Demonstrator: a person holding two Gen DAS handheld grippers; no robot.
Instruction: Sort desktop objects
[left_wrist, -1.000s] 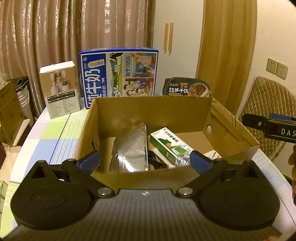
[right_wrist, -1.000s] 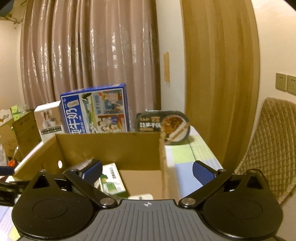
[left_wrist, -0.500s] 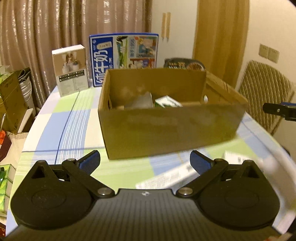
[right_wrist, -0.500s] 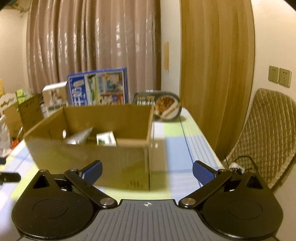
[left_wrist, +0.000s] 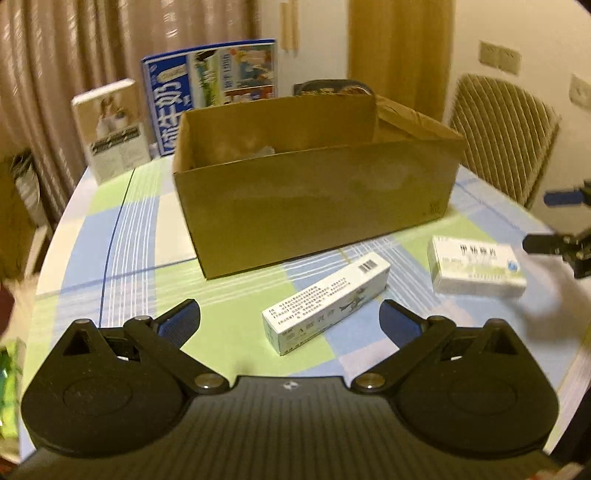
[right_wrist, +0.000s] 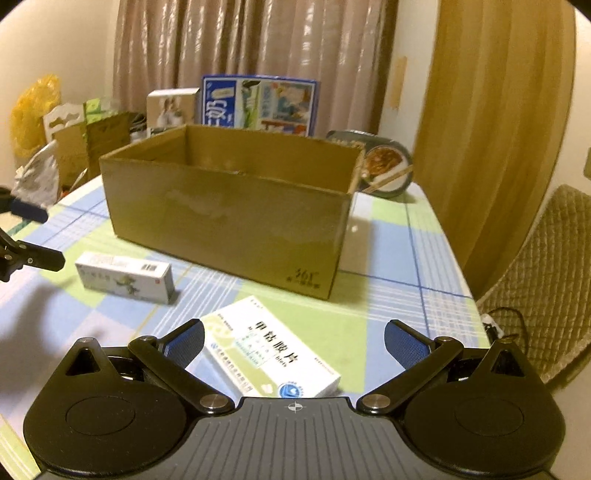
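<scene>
Both grippers, left (left_wrist: 290, 319) & right (right_wrist: 294, 339), are held spread & empty; med boxes (right_wrist: 273, 356) (left_wrist: 327, 301) judged light, stiff cardboard, best pinched across narrow sides.

The left tongs (left_wrist: 290, 321) are held low and level, tipped slightly downward, with both blue-padded fingers (left_wrist: 181, 319) spread wide; nothing is gripped between them. The right tongs (right_wrist: 294, 341) are carried in the same manner, the fingers (right_wrist: 404, 341) parted widely and nothing clamped. From the left wrist view, the right tongs (left_wrist: 554, 221) are seen at the far right edge, fingers apart, pointing inward. From the right wrist view, the left tongs (right_wrist: 29, 232) are seen at the far left edge, likewise parted and pointing inward. The two tongs are kept well apart from each other, side by side, neither touching anything
</scene>
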